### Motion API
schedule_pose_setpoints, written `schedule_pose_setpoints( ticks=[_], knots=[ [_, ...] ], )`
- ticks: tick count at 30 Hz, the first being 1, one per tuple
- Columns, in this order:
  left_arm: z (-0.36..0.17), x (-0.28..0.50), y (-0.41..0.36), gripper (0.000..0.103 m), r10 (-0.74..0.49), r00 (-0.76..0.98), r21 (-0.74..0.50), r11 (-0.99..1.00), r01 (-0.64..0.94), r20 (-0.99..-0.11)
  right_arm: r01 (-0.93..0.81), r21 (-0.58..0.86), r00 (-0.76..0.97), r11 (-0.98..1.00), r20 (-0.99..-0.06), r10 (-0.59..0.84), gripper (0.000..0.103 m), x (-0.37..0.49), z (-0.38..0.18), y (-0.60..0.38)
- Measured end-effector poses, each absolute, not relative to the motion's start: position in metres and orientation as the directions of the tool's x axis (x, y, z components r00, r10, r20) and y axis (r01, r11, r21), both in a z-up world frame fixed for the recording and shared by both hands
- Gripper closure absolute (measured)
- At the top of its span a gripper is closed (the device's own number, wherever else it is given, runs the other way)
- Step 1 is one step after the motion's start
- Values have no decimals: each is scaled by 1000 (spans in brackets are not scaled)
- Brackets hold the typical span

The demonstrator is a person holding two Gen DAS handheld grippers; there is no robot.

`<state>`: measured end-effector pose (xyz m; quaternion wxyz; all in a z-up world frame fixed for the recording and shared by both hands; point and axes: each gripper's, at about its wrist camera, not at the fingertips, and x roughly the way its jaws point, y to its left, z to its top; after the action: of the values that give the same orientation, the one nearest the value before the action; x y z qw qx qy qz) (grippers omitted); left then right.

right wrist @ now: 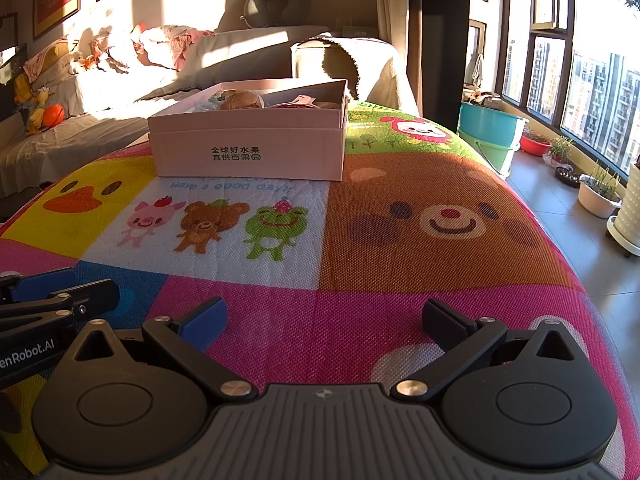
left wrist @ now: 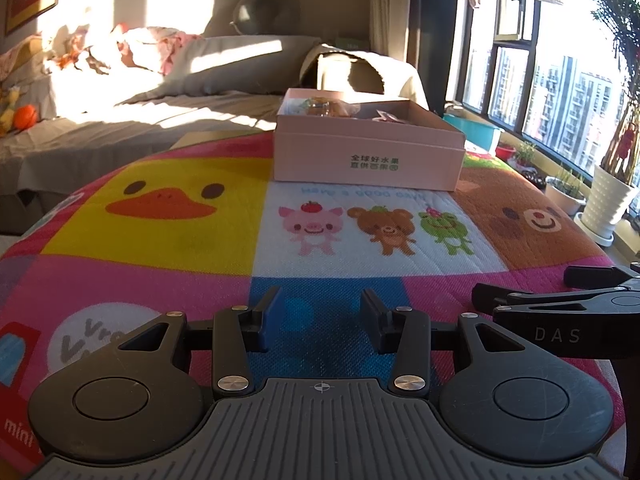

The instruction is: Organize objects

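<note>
A pink cardboard box (left wrist: 370, 156) (right wrist: 248, 148) with green print stands at the far side of the cartoon-printed mat (left wrist: 160, 240) (right wrist: 360, 240); several small objects lie inside it, half hidden by its walls. My left gripper (left wrist: 320, 314) hovers low over the mat's near blue square, jaws partly apart with nothing between them. My right gripper (right wrist: 326, 318) rests over the pink square with its fingers spread wide and bare. Each gripper shows at the edge of the other's view: the right gripper (left wrist: 560, 300), the left gripper (right wrist: 60, 292). Both stay well short of the box.
A grey-covered sofa (left wrist: 120, 92) with cushions and plush toys runs behind the mat. A cloth-draped seat (right wrist: 360, 64) stands behind the box. To the right are windows, teal tubs (right wrist: 492, 132) and potted plants (right wrist: 600, 192) on the tiled floor.
</note>
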<state>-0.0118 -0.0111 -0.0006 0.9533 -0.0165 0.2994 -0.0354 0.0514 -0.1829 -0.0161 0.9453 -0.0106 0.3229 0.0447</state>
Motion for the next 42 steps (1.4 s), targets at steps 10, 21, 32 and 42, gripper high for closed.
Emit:
schedule_pose_setpoints(
  ticks=[10, 21, 32, 42],
  knots=[
    [0, -13, -15, 57, -83, 814, -6, 995, 97, -575, -91, 9, 787, 996, -611, 78, 0, 52, -16, -183],
    [0, -13, -18, 54, -54, 817, 16, 997, 77, -574, -91, 9, 787, 996, -611, 78, 0, 52, -16, -183],
    [0, -14, -16, 55, -59, 817, 1, 997, 73, -574, -91, 9, 788, 996, -611, 78, 0, 52, -16, -183],
    [0, -15, -6, 55, -92, 821, -71, 995, 63, -564, -91, 9, 788, 996, -611, 78, 0, 52, -16, -183]
  ],
)
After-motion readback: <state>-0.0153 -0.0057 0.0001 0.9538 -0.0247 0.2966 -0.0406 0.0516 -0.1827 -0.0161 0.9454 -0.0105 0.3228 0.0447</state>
